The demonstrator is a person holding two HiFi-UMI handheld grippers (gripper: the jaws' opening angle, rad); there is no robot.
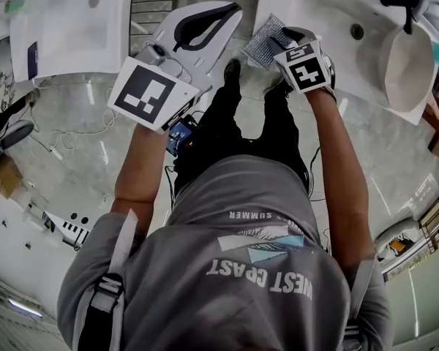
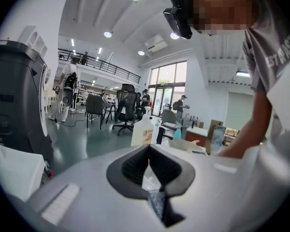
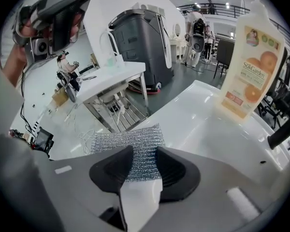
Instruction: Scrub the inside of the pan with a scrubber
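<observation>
I have two grippers in view from the head camera, each with one marker cube. The left gripper (image 1: 223, 22) is raised over the floor gap between two white counters. Its own view shows both black pads spread wide, with nothing caught between them. The right gripper (image 1: 282, 50) is down at the near-left edge of the right-hand counter (image 1: 314, 6), where the one scrubber (image 1: 263, 44) lies flat. It is a silver mesh pad, partly poking out past the counter's edge. In the right gripper view that scrubber sits directly between the two pads and fills the gap from one to the other. More mesh shows beyond the left pad. The jaws stand wide, and I see no squeeze or buckle in the mesh, so I read them as straddling it and not pinching. On the same counter I count one soap bottle (image 3: 249, 66) with an orange-fruit label, standing upright well beyond the scrubber. There is also one black faucet (image 1: 404, 4) and one round white basin (image 1: 406, 68) at the far right. The second counter (image 1: 66, 20), at the upper left, is well apart from both grippers. One tall dark grey machine (image 3: 142, 42) stands on the floor behind it.
</observation>
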